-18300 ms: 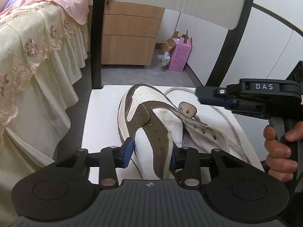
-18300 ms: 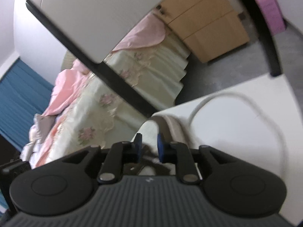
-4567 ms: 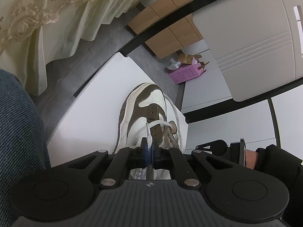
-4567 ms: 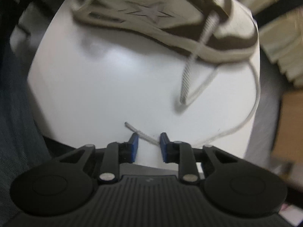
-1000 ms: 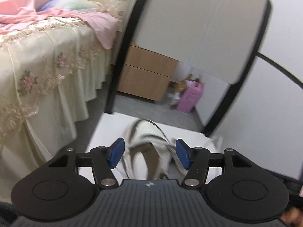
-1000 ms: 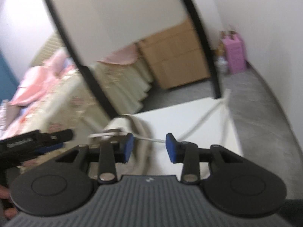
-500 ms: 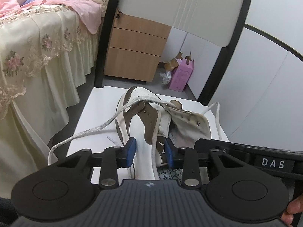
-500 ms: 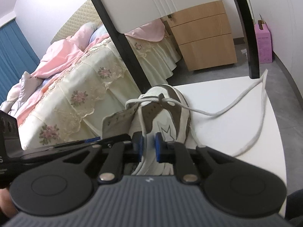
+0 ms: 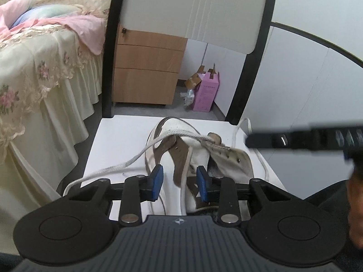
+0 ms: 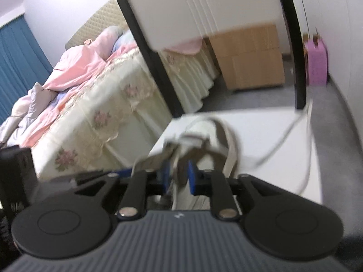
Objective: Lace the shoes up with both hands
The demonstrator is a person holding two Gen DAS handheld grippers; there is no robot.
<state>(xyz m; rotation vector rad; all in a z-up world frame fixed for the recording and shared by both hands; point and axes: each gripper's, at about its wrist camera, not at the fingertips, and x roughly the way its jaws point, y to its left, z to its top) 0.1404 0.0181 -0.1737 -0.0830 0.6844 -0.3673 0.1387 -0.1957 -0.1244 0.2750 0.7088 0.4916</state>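
— Where was the shoe (image 9: 181, 151)?

— On the white chair seat (image 9: 118, 136), toe pointing away toward the chair back, heel toward both grippers — so its long axis ran straight along the left gripper's (image 9: 180, 179) line of sight. The lace (image 9: 127, 162) crossed the lowest eyelets near the toe; one end trailed off to the left over the seat, the other looped out to the right (image 9: 236, 133).

— And the claws?

— The left one stood moderately wide, its blue pads either side of the brown eyelet flap, clamping nothing that I could see. A strand of lace ran down between them, loose. The right gripper (image 10: 178, 179) was narrower, pads set about the tongue side of the shoe; the right-wrist view was too blurred to say whether it pinched anything.

— Which was nearer the free lace?

— The left, I'd judge — the strand lay directly ahead between its pads, lengthwise to the reach. The right-hand loop lay well off to the right gripper's side.
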